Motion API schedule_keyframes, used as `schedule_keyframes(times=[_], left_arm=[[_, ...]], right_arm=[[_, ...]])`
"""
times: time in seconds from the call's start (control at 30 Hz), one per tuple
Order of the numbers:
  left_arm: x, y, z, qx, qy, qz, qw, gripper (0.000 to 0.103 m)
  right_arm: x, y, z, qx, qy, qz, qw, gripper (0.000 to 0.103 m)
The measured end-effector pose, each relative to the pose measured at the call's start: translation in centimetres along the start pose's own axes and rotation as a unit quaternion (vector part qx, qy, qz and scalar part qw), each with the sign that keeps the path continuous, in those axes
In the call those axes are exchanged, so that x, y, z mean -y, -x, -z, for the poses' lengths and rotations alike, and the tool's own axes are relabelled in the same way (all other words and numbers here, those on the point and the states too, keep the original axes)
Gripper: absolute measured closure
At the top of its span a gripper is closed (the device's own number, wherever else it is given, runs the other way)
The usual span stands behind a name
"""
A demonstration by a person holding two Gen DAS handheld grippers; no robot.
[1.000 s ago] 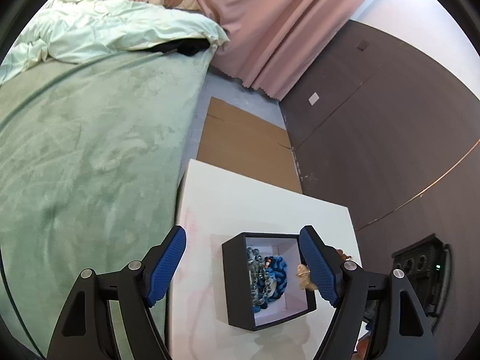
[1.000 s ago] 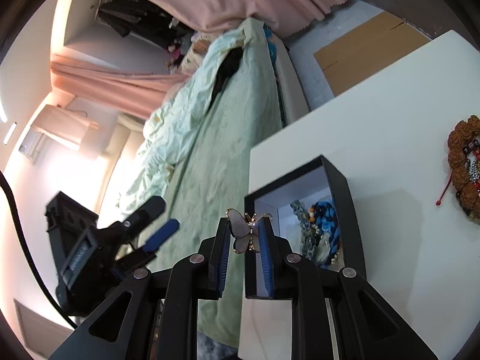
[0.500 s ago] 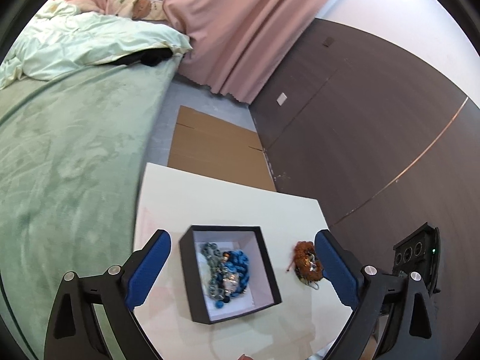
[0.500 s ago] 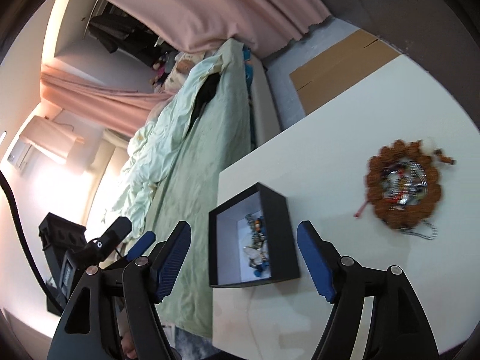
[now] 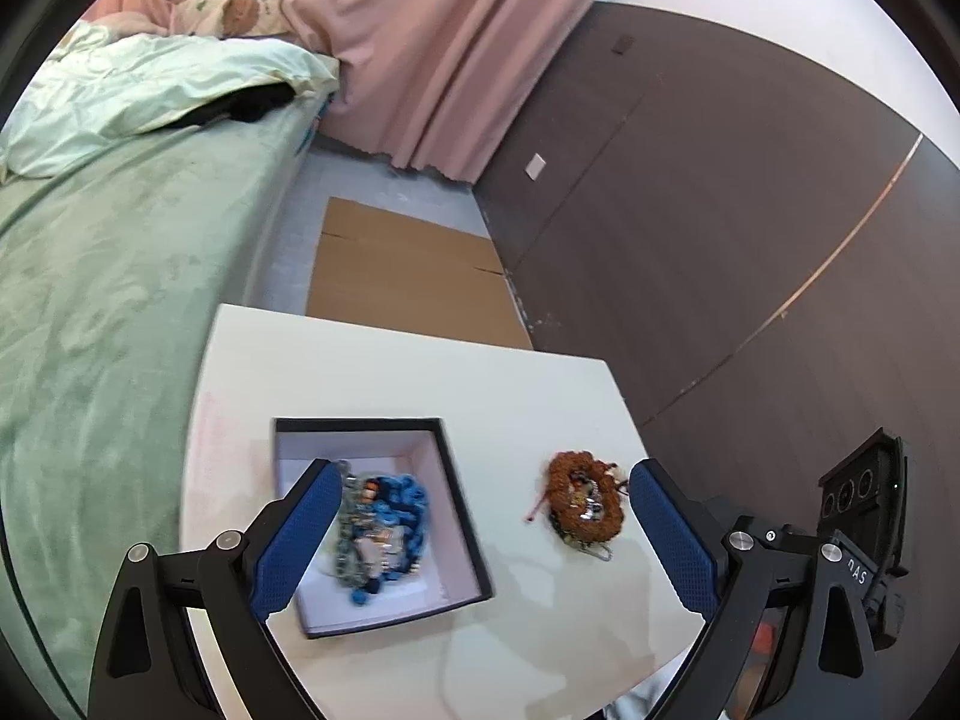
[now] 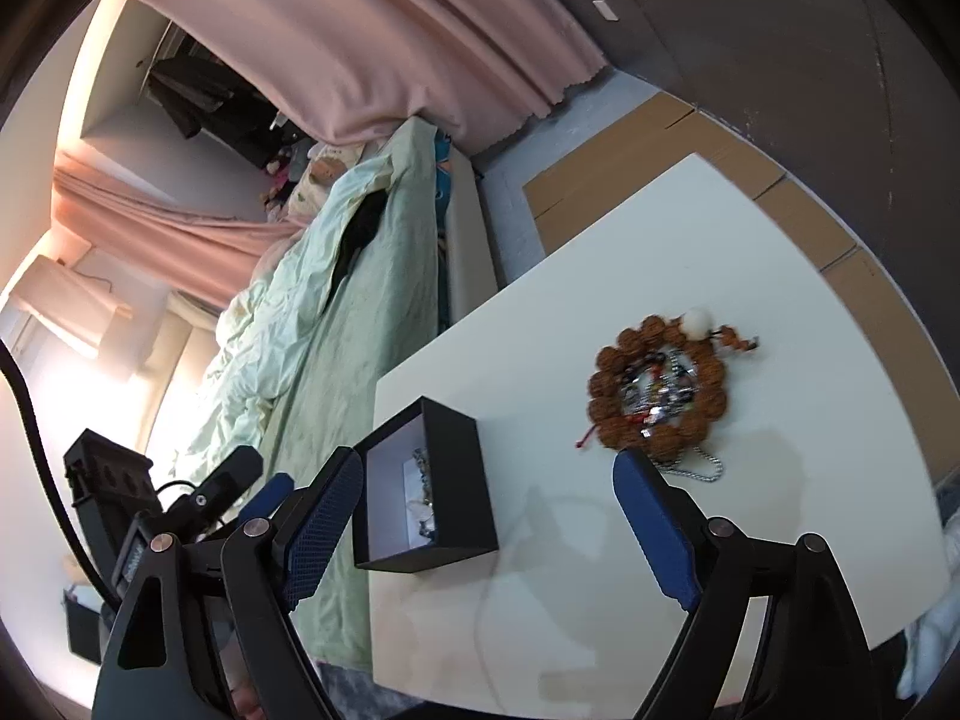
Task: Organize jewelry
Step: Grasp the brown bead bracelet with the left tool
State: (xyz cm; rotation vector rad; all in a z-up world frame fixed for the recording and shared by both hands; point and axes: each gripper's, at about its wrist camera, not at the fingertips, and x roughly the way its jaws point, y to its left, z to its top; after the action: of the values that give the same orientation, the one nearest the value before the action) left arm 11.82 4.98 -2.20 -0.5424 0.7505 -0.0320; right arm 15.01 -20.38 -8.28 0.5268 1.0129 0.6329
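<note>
A black box (image 5: 465, 516) with a white inside stands on the white table (image 5: 390, 372). It holds blue beads (image 5: 411, 501) and other tangled jewelry. To its right lies a brown bead bracelet (image 5: 582, 501) ringed around small metal pieces. My left gripper (image 5: 480, 471) hangs open above both, with nothing between its fingers. In the right wrist view the box (image 6: 456, 480) is at lower left and the bracelet (image 6: 657, 384) lies further back on the right. The jaws of my right gripper (image 6: 487, 457) are opening, and they hold nothing.
A bed with a green blanket (image 5: 90, 300) runs along the table's left side. Flat cardboard (image 5: 402, 276) lies on the floor beyond the table. A dark panelled wall (image 5: 720, 210) and a pink curtain (image 5: 432, 48) stand behind. A silver chain (image 6: 696, 471) trails from the bracelet.
The right gripper was shut on a butterfly pendant over the box; it has opened wide and drawn back, empty. The left gripper has opened wider and pulled back from the box.
</note>
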Motion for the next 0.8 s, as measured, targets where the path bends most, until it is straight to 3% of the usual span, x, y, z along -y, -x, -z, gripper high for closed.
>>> schedule_keyframes(times=[0.3, 0.5, 0.8], left_arm=[[2.8, -2.6, 0.6, -0.028, -0.038, 0.007, 0.9989, 0.006], [4.0, -4.1, 0.6, -0.039, -0.055, 0.010, 0.9977, 0.006], [4.3, -7.4, 0.2, -0.076, -0.052, 0.005, 0.9958, 0.029]], right_arm=[[2.5, 1.5, -0.9, 0.010, -0.019, 0.058, 0.998, 0.016], [5.2, 2.4, -1.6, 0.016, -0.070, 0.081, 0.994, 0.016], [7.3, 2.2, -2.9, 0.015, -0.107, 0.075, 0.991, 0.016]])
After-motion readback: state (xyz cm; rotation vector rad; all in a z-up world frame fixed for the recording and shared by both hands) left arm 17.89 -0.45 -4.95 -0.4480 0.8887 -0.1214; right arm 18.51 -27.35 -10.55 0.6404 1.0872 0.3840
